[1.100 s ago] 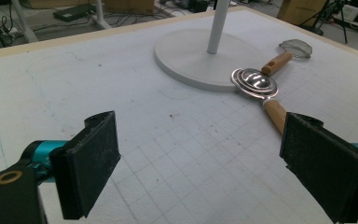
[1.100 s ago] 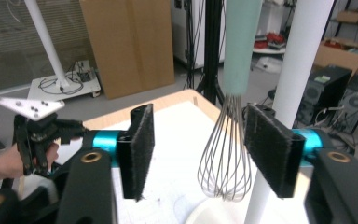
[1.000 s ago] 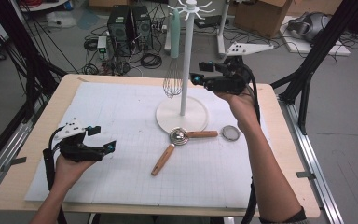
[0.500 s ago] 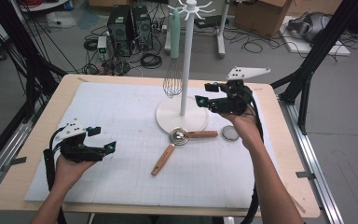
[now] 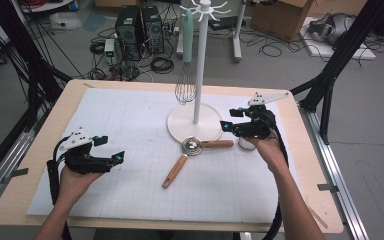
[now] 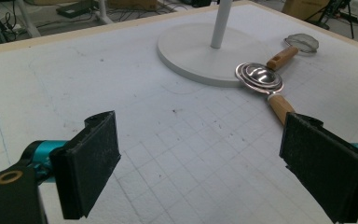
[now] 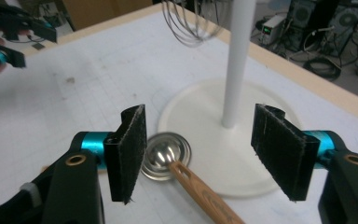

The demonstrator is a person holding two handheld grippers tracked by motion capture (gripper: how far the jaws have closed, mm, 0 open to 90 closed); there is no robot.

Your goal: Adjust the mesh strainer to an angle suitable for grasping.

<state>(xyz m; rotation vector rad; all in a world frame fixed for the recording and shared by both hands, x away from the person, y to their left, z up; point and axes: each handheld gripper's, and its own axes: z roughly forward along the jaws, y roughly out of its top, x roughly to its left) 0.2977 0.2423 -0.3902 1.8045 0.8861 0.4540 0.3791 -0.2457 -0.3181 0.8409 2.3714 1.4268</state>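
Wide wooden bench point(image 5: 40, 200) under a white gridded mat point(image 5: 130, 125), carrying a white hanging stand point(image 5: 196, 122) with a wire whisk point(image 5: 185, 89) dangling from its top. Just in front of the stand's round base, two wooden-handled measuring spoons with their metal bowls stacked: upper spoon point(image 5: 207, 145) with handle lying level toward the right, lower spoon point(image 5: 175, 170) with handle slanting down toward the near-left. Small round strainer point(image 5: 246, 144) just beside the right handle's tip. Right hand-held gripper point(image 5: 232, 126) much the nearer, poised just above and beyond the right-pointing handle, aimed along it toward the bowls; jaws wide apart, having just been closing slightly, nothing between the pads point(image 7: 129, 149), handle below the gap and untouched. Left hand-held gripper point(image 5: 111, 150) well apart at the bench's left, jaws spread, empty, pointing toward the spoons.
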